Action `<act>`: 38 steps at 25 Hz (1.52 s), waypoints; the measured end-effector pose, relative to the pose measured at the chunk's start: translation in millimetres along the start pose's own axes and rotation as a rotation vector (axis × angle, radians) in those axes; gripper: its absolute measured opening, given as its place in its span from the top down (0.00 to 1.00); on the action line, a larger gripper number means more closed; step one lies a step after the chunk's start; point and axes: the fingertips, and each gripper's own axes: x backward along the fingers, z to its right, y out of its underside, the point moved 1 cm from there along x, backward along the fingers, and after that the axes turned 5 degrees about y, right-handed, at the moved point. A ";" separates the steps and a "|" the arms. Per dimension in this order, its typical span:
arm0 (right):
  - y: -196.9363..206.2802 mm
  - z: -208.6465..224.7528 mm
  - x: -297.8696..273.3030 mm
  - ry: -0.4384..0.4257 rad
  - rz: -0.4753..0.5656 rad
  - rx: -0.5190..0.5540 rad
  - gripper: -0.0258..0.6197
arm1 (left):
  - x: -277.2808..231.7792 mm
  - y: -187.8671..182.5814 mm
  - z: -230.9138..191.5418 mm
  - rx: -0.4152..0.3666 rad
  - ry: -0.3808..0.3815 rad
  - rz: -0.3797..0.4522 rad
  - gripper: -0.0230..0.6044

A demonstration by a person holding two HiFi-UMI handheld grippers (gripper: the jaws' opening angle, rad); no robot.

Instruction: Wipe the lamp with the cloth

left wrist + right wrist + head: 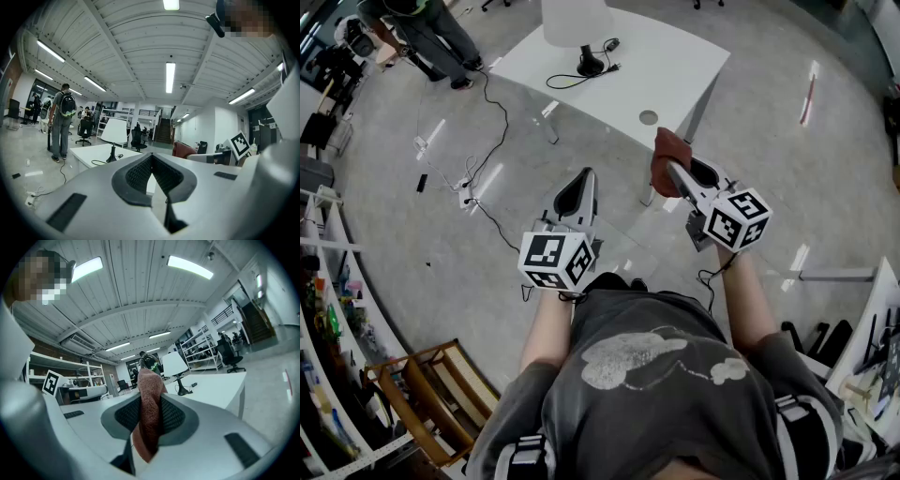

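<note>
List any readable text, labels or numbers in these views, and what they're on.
No readable words or numbers in any view.
Left gripper cube and right gripper cube: black-and-white square patterns only, no letters.
Cloth: no tag visible.
Shirt: pale graphic, no legible text.
Shelf items: too small to read.

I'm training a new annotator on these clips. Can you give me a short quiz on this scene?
1. Fill in: The lamp stands on a white ____.
2. What does the right gripper hold between its jaws? A) a sponge B) a cloth C) nothing
3. True or false: The left gripper is touching the lamp.

Key
1. table
2. B
3. False: its jaws are shut on nothing, and it is well short of the table.
</note>
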 end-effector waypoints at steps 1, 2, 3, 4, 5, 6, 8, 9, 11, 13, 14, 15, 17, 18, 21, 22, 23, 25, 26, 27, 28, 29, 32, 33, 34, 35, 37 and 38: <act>-0.8 1.6 -2.9 0.000 -0.001 -0.004 0.82 | -2.7 -1.0 -1.1 -0.003 0.006 0.000 0.95; -1.8 3.4 -6.0 0.000 -0.001 -0.008 0.82 | -5.7 -2.2 -2.7 -0.006 0.010 0.000 0.95; -3.3 5.8 -9.3 0.000 -0.001 -0.010 0.82 | -9.3 -3.7 -5.1 -0.008 0.013 0.002 0.95; -5.3 8.8 -13.1 0.002 0.000 -0.011 0.82 | -13.7 -5.5 -8.6 -0.010 0.014 0.005 0.95; -7.4 12.4 -17.1 0.005 0.002 -0.012 0.82 | -18.9 -7.3 -12.8 -0.010 0.014 0.009 0.95; -9.2 16.4 -20.9 0.010 0.003 -0.014 0.82 | -24.5 -8.6 -17.2 -0.009 0.015 0.012 0.95; -12.1 25.6 -28.1 0.023 0.005 -0.019 0.82 | -37.9 -10.2 -25.7 -0.008 0.020 0.016 0.95; -14.0 30.6 -31.9 0.031 0.007 -0.020 0.82 | -45.9 -10.9 -30.2 -0.010 0.025 0.017 0.95; -18.9 42.1 -40.7 0.049 0.010 -0.022 0.82 | -64.4 -12.0 -39.7 -0.011 0.038 0.017 0.95; -24.7 56.0 -50.2 0.070 0.016 -0.026 0.82 | -84.6 -13.3 -49.1 -0.014 0.052 0.015 0.95; -27.9 63.3 -55.2 0.079 0.017 -0.028 0.82 | -94.7 -14.6 -53.8 -0.016 0.058 0.016 0.95; -31.4 70.4 -60.9 0.086 0.017 -0.027 0.82 | -104.8 -16.7 -59.0 -0.017 0.063 0.019 0.95; -39.9 84.8 -74.6 0.101 0.017 -0.022 0.82 | -124.8 -22.0 -71.2 -0.013 0.071 0.029 0.95; -44.8 92.3 -82.4 0.110 0.018 -0.021 0.82 | -134.6 -24.3 -77.8 -0.010 0.074 0.032 0.95; -62.1 112.1 -110.6 0.132 0.028 -0.029 0.82 | -162.7 -30.9 -98.4 -0.006 0.083 0.032 0.95; -68.5 116.9 -121.8 0.132 0.029 -0.028 0.82 | -172.0 -34.1 -105.7 -0.009 0.086 0.031 0.95; -75.3 121.5 -134.1 0.129 0.029 -0.025 0.82 | -181.9 -37.9 -113.6 -0.014 0.088 0.030 0.95; -90.7 131.7 -161.2 0.122 0.026 -0.015 0.82 | -204.7 -47.1 -131.7 -0.021 0.090 0.033 0.95; -98.5 137.2 -175.2 0.120 0.026 -0.011 0.82 | -216.5 -51.9 -141.4 -0.021 0.090 0.035 0.95; -105.3 142.6 -188.4 0.117 0.027 -0.007 0.82 | -227.7 -56.0 -150.7 -0.020 0.090 0.039 0.95; -110.2 147.6 -200.4 0.115 0.027 -0.004 0.82 | -237.6 -58.7 -159.3 -0.019 0.090 0.042 0.95; -113.0 152.7 -211.1 0.113 0.027 -0.001 0.82 | -246.4 -59.6 -166.9 -0.019 0.091 0.044 0.95; -116.1 167.9 -238.8 0.113 0.024 0.006 0.82 | -269.4 -56.2 -186.5 -0.017 0.095 0.045 0.95; -119.7 172.0 -247.0 0.113 0.023 0.008 0.82 | -277.0 -57.0 -192.2 -0.012 0.097 0.045 0.95; -125.1 175.0 -254.4 0.113 0.021 0.011 0.82 | -284.2 -59.8 -197.2 -0.006 0.098 0.045 0.95; -131.1 177.1 -260.6 0.113 0.019 0.014 0.82 | -290.5 -63.9 -200.9 -0.001 0.101 0.044 0.95; -140.0 178.3 -268.6 0.115 0.018 0.016 0.82 | -297.5 -71.9 -204.7 0.000 0.107 0.045 0.95; -142.3 178.9 -271.0 0.114 0.018 0.015 0.82 | -299.5 -74.8 -205.3 -0.003 0.108 0.046 0.95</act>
